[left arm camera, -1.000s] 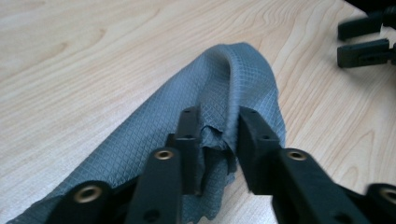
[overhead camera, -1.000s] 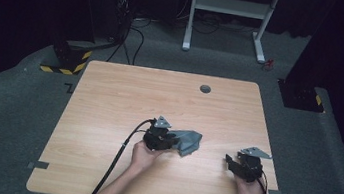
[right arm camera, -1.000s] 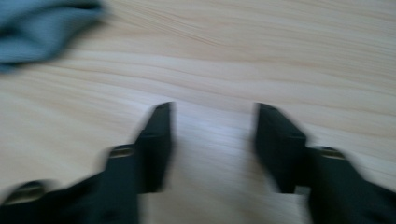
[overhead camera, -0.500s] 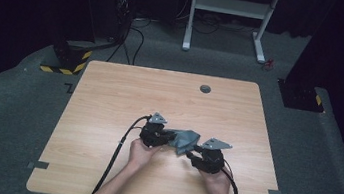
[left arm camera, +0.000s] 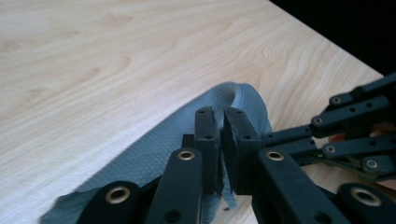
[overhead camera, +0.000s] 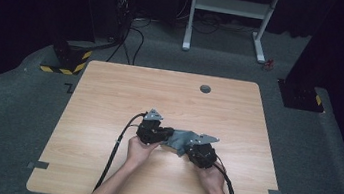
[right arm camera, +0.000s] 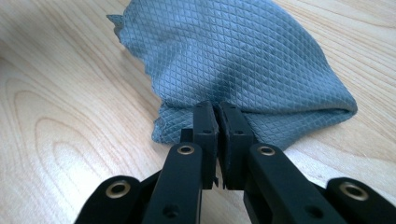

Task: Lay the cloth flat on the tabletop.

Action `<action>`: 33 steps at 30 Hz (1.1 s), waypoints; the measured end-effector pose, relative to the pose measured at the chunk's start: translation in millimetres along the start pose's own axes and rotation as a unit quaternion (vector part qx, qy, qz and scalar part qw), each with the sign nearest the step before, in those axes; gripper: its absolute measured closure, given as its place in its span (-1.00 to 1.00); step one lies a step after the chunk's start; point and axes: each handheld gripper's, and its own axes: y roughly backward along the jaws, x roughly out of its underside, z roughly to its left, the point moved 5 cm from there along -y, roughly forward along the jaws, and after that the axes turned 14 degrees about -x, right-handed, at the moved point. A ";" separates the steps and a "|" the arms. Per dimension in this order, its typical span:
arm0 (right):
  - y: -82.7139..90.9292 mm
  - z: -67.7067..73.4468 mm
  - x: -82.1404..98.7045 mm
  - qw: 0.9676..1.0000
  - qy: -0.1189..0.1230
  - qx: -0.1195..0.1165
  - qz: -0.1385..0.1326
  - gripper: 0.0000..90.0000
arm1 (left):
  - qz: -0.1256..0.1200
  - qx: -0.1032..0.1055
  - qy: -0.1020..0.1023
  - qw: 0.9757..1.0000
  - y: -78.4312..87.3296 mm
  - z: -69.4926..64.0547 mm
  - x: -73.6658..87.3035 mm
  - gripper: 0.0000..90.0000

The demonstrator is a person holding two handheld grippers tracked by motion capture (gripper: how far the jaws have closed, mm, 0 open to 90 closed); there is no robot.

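Hand-held gripper, left (overhead camera: 169,136), is clamped on one edge of the grey cloth (overhead camera: 182,139); my right hand-held gripper (overhead camera: 189,148) has just closed on the opposite edge. Two grips allow lifting and spreading. Cloth lies bunched mid-bench (overhead camera: 109,99).

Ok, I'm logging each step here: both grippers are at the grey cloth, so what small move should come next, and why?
Probably lift both hands slightly and draw them apart. The left gripper and right gripper are each pinched shut on an edge of the grey cloth, which lies bunched on the table, so spreading it seems next.
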 end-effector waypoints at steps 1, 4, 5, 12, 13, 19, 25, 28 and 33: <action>2.3 0.5 0.8 1.000 0.001 -0.001 -0.002 0.93 | -0.004 -0.010 0.000 1.000 3.3 5.0 -1.4 0.95; 7.3 1.4 2.0 1.000 0.004 -0.005 -0.008 0.93 | 0.003 -0.019 -0.005 1.000 3.8 11.2 0.3 0.99; 8.9 1.6 2.3 1.000 0.004 -0.006 -0.009 0.93 | 0.003 -0.019 -0.005 1.000 3.8 11.2 0.3 0.99; 15.9 -1.2 2.2 1.000 0.001 -0.005 -0.014 0.92 | 0.015 0.015 -0.038 0.999 -1.5 -10.0 6.9 0.30; 16.3 -1.2 2.3 1.000 0.001 -0.005 -0.015 0.92 | 0.017 0.012 -0.043 0.999 -3.3 -10.6 7.6 0.29; 16.6 -0.6 3.4 1.000 0.010 -0.004 -0.009 0.92 | 0.028 -0.002 -0.055 0.998 -10.8 -9.4 9.9 0.94; 19.2 2.6 2.8 1.000 0.017 -0.013 -0.013 0.92 | 0.014 -0.010 -0.057 0.998 -0.1 -4.3 -7.4 0.95; 22.5 5.3 -1.5 0.999 0.027 -0.012 -0.014 0.92 | 0.009 -0.015 -0.060 0.998 1.1 -4.9 -13.4 0.95; 33.0 3.3 -15.0 0.999 0.027 -0.014 -0.032 0.92 | 0.010 -0.029 -0.046 0.998 -7.1 -0.4 -13.1 0.92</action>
